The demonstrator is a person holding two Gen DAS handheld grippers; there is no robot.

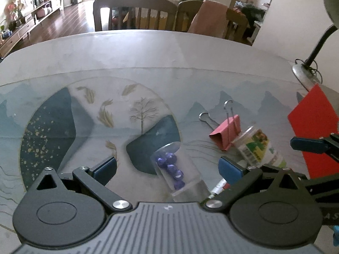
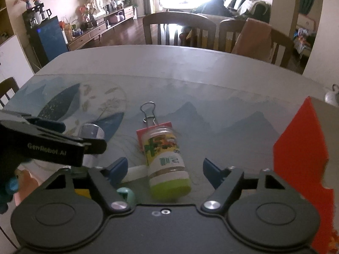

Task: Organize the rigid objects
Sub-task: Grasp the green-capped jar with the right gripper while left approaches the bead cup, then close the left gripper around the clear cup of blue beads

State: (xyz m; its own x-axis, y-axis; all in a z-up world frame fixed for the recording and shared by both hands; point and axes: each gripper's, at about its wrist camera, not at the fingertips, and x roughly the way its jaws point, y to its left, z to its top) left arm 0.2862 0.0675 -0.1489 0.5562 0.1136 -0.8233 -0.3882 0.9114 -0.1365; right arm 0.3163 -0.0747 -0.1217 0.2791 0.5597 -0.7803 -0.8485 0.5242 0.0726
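The clear plastic tube with purple beads (image 1: pixel 172 166) lies on the table (image 1: pixel 148 48) between the spread fingers of the left gripper (image 1: pixel 167 166). The right gripper (image 2: pixel 165 169), also released, straddles the green-capped labelled bottle (image 2: pixel 167 160) beside the pink binder clip (image 1: pixel 227 132).

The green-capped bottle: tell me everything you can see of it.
The green-capped bottle lies on its side on the table mat, lime cap toward the right wrist camera. Its body looks like clear plastic wrapped in a yellow, green and white printed label with a barcode. Its far end rests against or over the red binder clip. A white stick-like item lies against its left side. It sits between the open fingers of the right gripper, which do not grip it.
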